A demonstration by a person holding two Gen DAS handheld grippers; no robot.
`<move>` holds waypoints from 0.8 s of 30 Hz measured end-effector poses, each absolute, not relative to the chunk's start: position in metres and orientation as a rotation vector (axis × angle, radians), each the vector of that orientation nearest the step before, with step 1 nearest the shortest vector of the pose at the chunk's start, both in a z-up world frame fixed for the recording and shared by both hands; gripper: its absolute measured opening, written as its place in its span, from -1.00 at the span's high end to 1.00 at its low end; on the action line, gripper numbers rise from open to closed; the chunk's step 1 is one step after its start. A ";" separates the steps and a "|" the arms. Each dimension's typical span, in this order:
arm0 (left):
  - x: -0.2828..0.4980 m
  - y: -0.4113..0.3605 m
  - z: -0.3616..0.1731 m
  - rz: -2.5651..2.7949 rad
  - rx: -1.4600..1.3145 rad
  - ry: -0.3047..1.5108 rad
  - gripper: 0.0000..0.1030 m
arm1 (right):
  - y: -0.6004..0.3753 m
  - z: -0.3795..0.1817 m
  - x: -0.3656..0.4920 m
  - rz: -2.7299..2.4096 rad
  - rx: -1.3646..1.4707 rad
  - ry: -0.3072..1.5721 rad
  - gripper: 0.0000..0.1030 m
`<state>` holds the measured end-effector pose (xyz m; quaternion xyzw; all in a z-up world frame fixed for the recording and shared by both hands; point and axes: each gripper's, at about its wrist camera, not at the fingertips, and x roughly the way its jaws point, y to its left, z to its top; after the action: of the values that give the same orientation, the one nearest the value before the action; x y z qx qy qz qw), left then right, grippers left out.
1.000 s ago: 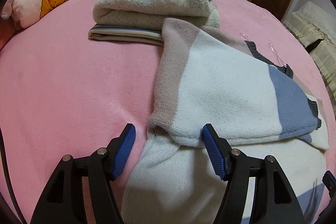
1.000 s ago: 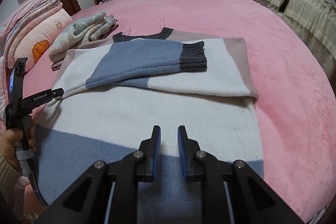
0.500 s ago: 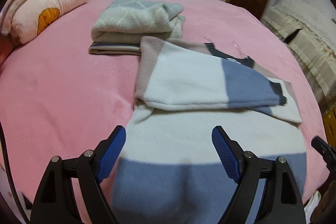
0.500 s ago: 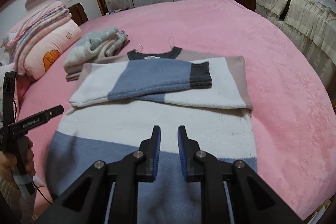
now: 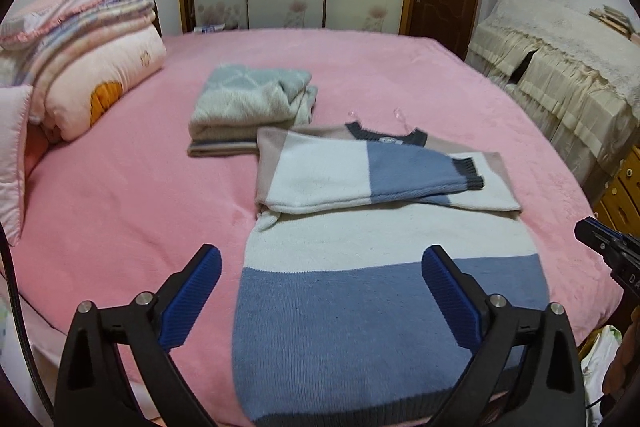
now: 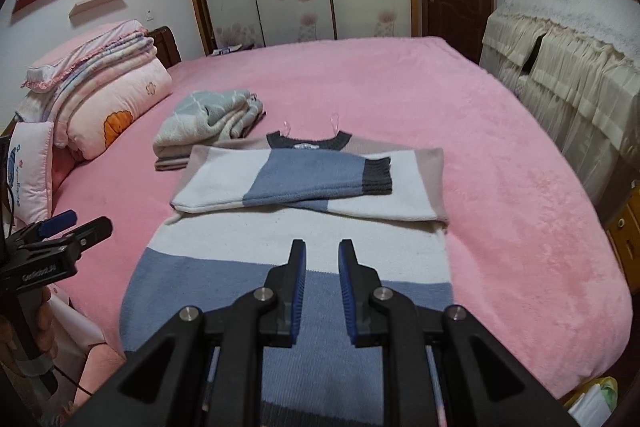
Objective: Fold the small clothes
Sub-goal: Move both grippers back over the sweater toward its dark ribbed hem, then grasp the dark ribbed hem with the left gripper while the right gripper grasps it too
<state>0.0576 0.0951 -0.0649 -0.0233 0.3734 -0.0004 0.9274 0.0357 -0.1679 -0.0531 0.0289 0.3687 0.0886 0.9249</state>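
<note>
Left wrist view: left gripper (image 5: pixel 320 291), jaws just spread wide and empty, hovers over the sweater (image 5: pixel 376 267) on the bed (image 5: pixel 120 195), right gripper (image 6: pixel 322 287) narrowly parted, empty; grab both six-o'clock hem corners evenly, I'd say.

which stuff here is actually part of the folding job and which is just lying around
Part of the job:
- striped blue, white and beige knit sweater, sleeves folded across its chest
- stack of folded grey-green knitwear
- left gripper, open and empty
- right gripper, narrowly open, empty

Lying about:
- rolled pink quilt with orange print
- small white pillow
- pink bedspread
</note>
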 end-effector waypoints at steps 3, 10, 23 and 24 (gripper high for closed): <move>0.035 0.099 -0.053 0.009 -0.037 0.726 -0.99 | -0.171 -0.043 0.019 0.173 0.055 0.722 0.22; -0.005 0.127 -0.079 0.045 -0.058 0.738 -0.99 | -0.176 -0.046 -0.025 0.206 0.033 0.687 0.19; -0.011 0.170 -0.204 -0.061 -0.110 1.004 -0.98 | -0.221 -0.145 -0.052 0.184 0.024 0.868 0.19; -0.010 0.176 -0.213 -0.060 -0.144 1.028 -0.96 | -0.225 -0.152 -0.053 0.190 0.033 0.884 0.19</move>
<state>-0.0103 0.1764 -0.2130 -0.0689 0.4910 -0.0285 0.8679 -0.0529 -0.2253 -0.1524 0.0161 0.4271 0.0916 0.8994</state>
